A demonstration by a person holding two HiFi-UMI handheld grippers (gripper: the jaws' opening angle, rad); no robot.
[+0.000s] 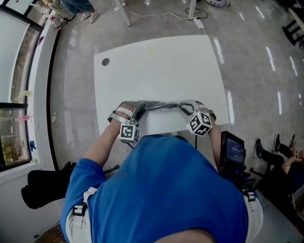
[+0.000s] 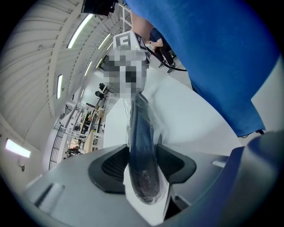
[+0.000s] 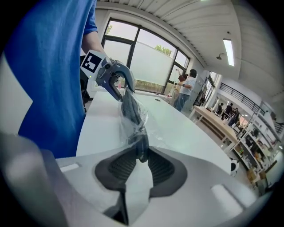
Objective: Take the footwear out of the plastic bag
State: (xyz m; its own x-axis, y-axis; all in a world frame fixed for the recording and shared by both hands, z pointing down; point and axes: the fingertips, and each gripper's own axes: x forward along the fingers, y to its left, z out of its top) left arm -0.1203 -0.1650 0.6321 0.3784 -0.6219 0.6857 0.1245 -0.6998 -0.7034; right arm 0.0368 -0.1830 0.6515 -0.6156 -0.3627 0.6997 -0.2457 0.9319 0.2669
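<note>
Footwear (image 2: 141, 128), dark blue and sealed in a clear plastic bag (image 3: 153, 131), is held stretched between two hand-held grippers. It sits over the near edge of a white table (image 1: 156, 71), close against the blue shirt (image 1: 161, 190) of the person working them. Its long axis runs left to right across the person's front, parallel to that table edge, with one end toward each gripper. Whether it touches the table top cannot be told.

The left gripper (image 2: 143, 165) has its jaws clamped on the broad end through the film. The right gripper (image 3: 142, 160) has its jaws drawn close together on the narrow dark tip of the other end, with film bunched around it.

Each gripper view looks straight along the item to the opposite gripper and shows the bag's wrinkles. The head view gives only a thin grey band.

The head view alone shows the whole table top with a small round dark cap (image 1: 105, 61) at its far left. It also shows a screen (image 1: 233, 151) at the person's right side and white cables (image 1: 156, 13) on the floor beyond. Only the right gripper view takes in the large windows (image 3: 142, 57) and the standing people (image 3: 186, 91) at the far end.
</note>
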